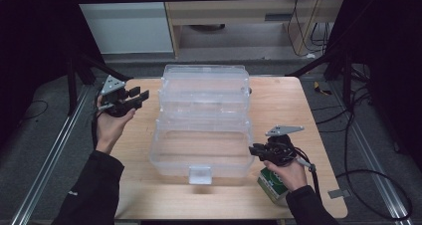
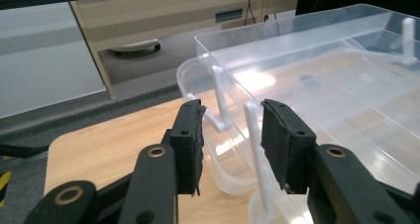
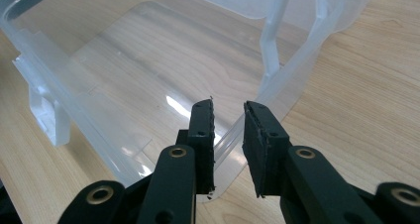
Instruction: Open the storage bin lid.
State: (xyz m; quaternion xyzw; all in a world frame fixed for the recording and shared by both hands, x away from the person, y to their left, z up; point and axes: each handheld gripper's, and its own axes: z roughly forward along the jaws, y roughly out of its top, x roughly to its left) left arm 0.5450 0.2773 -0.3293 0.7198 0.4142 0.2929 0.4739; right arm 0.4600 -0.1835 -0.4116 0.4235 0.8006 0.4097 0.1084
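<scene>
L fingers (image 1: 143, 95) in the high view: medium-wide gap, nothing in it, just beside the far-left corner of the clear box (image 1: 201, 116) but apart from it. R fingers (image 1: 255, 150) sit at the box's near-right rim, touching or nearly. Box lies betw. both pairs, mid-surface (image 1: 278, 100), lid tier (image 1: 204, 80) swung back, so opening looks done. Inside looks empty. Green-white carton (image 1: 271, 185) stands under the R hand (image 1: 288, 172), not loaded; I'd judge loading or re-closing is what's left. L hand (image 1: 112, 123) is palm-up, forearm angled in from bottom-left, fingers aimed at the box. R hand is low, wrist bent, fingers pointing left.

Left gripper view: L fingers (image 2: 190, 135) are level, gap open. A white hinge strut (image 2: 253, 149) shows betw. them, closer to the right-hand one, no pad on it. Box wall (image 2: 297, 40) is ahead & to the right, wood surface (image 2: 114, 135) to the left.

Right gripper view: R fingers (image 3: 203, 130) are narrow and tilted down. The box rim (image 3: 59, 75) curves round and passes through their gap. Pads don't look clamped on it. Bare surface (image 3: 356, 85) is to the right.
</scene>
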